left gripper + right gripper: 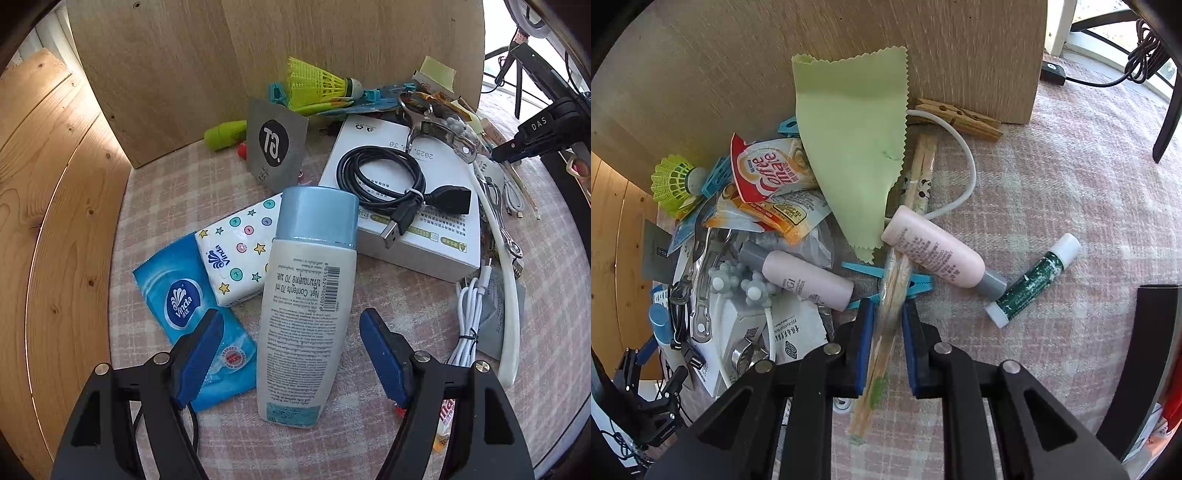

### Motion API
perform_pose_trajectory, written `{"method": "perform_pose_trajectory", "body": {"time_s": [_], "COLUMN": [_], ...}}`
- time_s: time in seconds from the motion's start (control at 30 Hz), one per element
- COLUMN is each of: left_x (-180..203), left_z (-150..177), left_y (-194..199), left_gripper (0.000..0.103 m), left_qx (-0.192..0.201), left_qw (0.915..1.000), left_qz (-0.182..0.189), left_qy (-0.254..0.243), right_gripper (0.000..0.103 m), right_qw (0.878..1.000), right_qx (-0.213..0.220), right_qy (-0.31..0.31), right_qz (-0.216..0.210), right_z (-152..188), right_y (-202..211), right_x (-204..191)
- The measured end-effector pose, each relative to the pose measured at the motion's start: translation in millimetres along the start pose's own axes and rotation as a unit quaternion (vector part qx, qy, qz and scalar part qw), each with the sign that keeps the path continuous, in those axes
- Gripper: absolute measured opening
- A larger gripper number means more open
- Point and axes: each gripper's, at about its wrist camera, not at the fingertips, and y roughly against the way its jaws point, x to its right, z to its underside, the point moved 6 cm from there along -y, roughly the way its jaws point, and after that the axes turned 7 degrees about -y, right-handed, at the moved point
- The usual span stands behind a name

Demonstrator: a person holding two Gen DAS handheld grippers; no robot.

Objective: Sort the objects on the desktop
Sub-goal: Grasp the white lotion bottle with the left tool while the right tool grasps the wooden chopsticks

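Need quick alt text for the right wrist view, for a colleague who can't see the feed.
The right gripper has closed on a wrapped pair of wooden chopsticks above a pink checked tablecloth. Beyond lie two pink tubes, a green cloth, a clothespin and a green lip balm.

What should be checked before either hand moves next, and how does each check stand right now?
1. Left gripper open around bottle: ok.
2. Left fingers clear of bottle's sides: ok.
3. Blue tissue pack under one left finger, may get pinched: not ok.
4. Right gripper closed on wrapped chopsticks: ok.
5. Chopsticks free of pink tube lying across them: not ok.
6. Grip firm enough: cannot tell.
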Motion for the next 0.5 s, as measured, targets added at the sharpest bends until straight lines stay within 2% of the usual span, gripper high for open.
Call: {"method": "perform_pose_trajectory", "body": {"time_s": [0.07, 0.1, 0.13, 0.17, 0.5], "left_x": [2, 2, 3, 4, 10], "left_z": [0, 0, 0, 0, 5], "left_y": [-4, -6, -8, -10, -4], "left_gripper": [0.072, 0.064, 0.050, 0.048, 0.046], "left_qx": [0.000, -0.001, -0.003, -0.005, 0.011], "left_qw": [1.0000, 1.0000, 0.9999, 0.9998, 0.9992], "left_qz": [0.006, 0.007, 0.010, 0.015, 0.029], "left_qy": [0.002, 0.004, 0.006, 0.008, 0.026], "right_gripper": [0.012, 0.012, 0.012, 0.012, 0.012], "right_qw": [1.000, 1.000, 1.000, 1.000, 0.998], "right_qx": [-0.002, -0.004, -0.005, -0.006, -0.011], "right_qy": [0.000, -0.002, -0.003, -0.002, -0.011], "right_qz": [-0.005, -0.011, -0.014, -0.016, -0.053], "right_z": [4, 7, 9, 13, 58], "right_y": [0, 2, 3, 4, 20], "right_x": [2, 3, 5, 8, 33]}}
